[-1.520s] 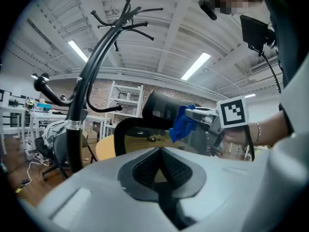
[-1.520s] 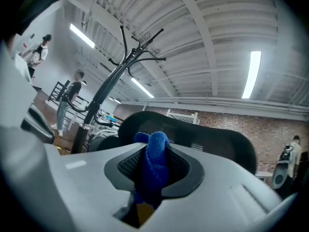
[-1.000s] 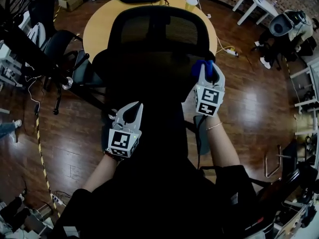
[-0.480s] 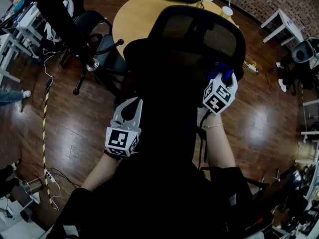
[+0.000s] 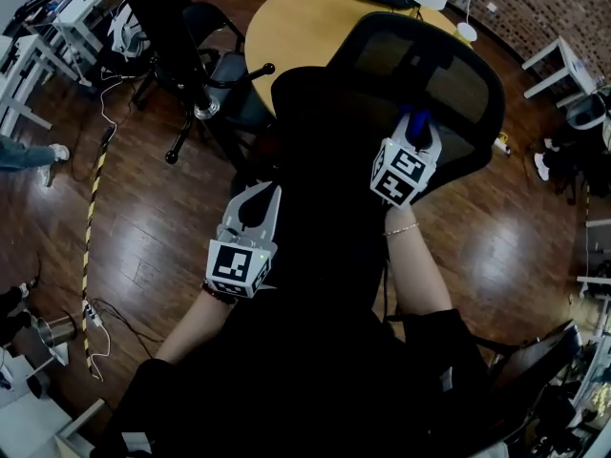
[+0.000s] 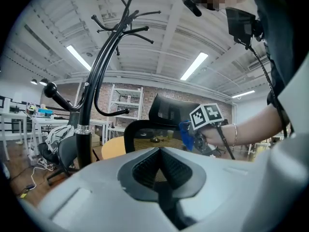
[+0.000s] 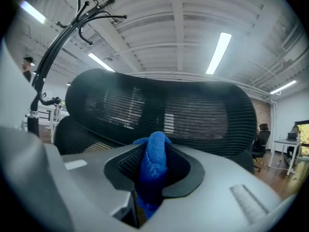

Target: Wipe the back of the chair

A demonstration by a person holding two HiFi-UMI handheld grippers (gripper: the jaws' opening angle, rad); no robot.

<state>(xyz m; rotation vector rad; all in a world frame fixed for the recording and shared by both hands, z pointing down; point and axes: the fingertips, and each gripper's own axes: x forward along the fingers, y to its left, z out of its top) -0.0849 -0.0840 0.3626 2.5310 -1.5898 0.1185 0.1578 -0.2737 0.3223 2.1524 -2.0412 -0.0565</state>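
A black office chair stands in front of me, its mesh headrest [image 5: 425, 65] above the dark chair back [image 5: 325, 179]. My right gripper [image 5: 412, 134] is shut on a blue cloth [image 5: 416, 120] and sits against the headrest's lower edge. In the right gripper view the blue cloth [image 7: 153, 163] sticks up between the jaws of the right gripper [image 7: 154, 149], close before the mesh headrest [image 7: 164, 112]. My left gripper [image 5: 256, 206] hangs at the chair back's left side, shut on nothing. The left gripper view shows its tips [image 6: 160, 151] meeting, with the chair [image 6: 145, 134] and cloth [image 6: 186, 134] beyond.
A round wooden table [image 5: 296, 17] stands behind the chair. Another black chair [image 5: 215, 74] and a black coat stand [image 6: 89, 105] are at the left. Yellow-black tape [image 5: 94, 208] runs along the wood floor. A white table [image 5: 558, 65] stands at the right.
My right gripper has carried the blue cloth from the chair's right edge in toward the headrest's lower middle. The head view has swung. The left gripper has hardly moved.
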